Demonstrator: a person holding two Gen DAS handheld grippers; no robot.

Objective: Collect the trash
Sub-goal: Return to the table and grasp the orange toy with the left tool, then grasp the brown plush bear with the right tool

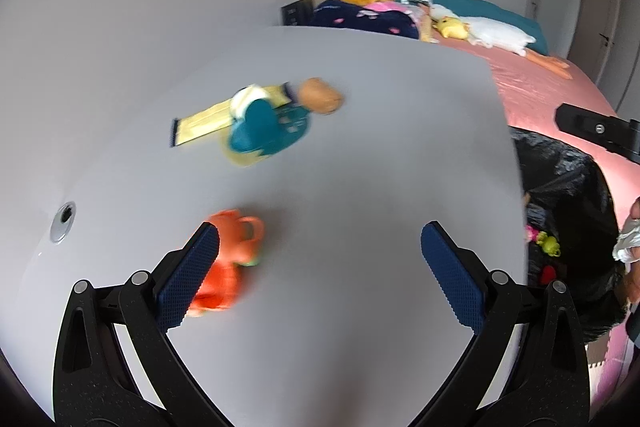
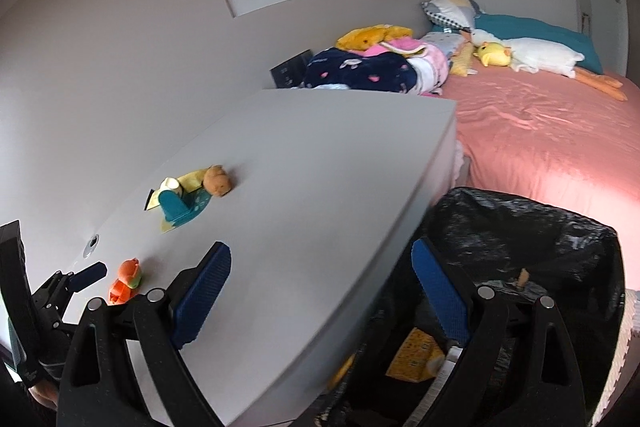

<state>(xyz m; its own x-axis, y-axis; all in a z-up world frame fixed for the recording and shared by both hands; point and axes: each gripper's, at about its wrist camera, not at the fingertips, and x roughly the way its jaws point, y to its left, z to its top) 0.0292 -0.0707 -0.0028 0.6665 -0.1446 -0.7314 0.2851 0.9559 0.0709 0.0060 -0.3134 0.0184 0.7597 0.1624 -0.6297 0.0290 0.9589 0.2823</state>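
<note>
Both jaws stand wide apart, holding nothing. On the desk point(image 2: 304, 163), the left gripper point(image 1: 320, 267) hovers with an orange toy point(image 1: 228, 259) just beside its left finger; the toy's long axis runs along that finger, handle end away from the camera. Farther up the desk lies a yellow-teal wrapper point(image 1: 256, 123), its strip pointing left. Only the right view shows the right gripper point(image 2: 320, 295) straddling the desk edge and the black bin bag point(image 2: 540, 235), with a yellow carton point(image 2: 416, 351) inside.

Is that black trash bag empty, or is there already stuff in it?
Not empty. The bag gapes open, with a yellow carton and other scraps inside.
</note>
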